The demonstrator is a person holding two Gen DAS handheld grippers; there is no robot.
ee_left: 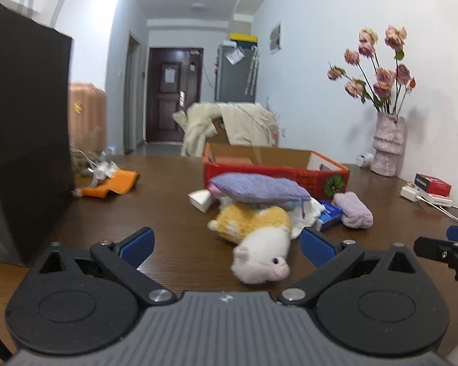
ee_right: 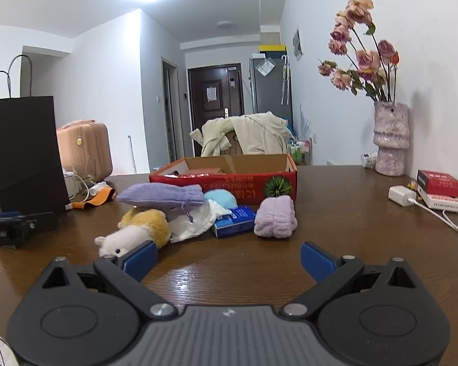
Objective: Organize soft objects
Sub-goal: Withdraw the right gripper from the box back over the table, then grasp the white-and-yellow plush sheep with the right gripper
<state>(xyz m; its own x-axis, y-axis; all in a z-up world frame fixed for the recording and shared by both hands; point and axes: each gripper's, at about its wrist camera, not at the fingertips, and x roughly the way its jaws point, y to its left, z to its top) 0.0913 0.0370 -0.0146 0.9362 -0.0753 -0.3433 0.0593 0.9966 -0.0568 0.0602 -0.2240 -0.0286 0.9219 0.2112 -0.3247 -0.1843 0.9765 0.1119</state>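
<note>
Both grippers are hovering low over the wooden table [ee_right: 336, 201] with nothing in them. From where I'm driving, the left gripper [ee_left: 227, 242] has its blue fingers spread wide, and the plush toy [ee_left: 256, 238] lies between them, white head nearest the camera and just inside the right finger. Right gripper [ee_right: 229, 257] is spread wide too, pointing at bare table, with the plush's head just past its left finger [ee_right: 140, 257]. Rest of the soft pile sits a bit further out: a purple pouch [ee_right: 161, 196] lying on top of the plush and a white cloth [ee_right: 195, 222], a light blue ball [ee_right: 221, 198] behind, a blue packet [ee_right: 233, 221], and a folded lilac towel [ee_right: 276, 218] off to the right. All of it sits right in front of the red cardboard box [ee_right: 229, 183], which is open on top.
</note>
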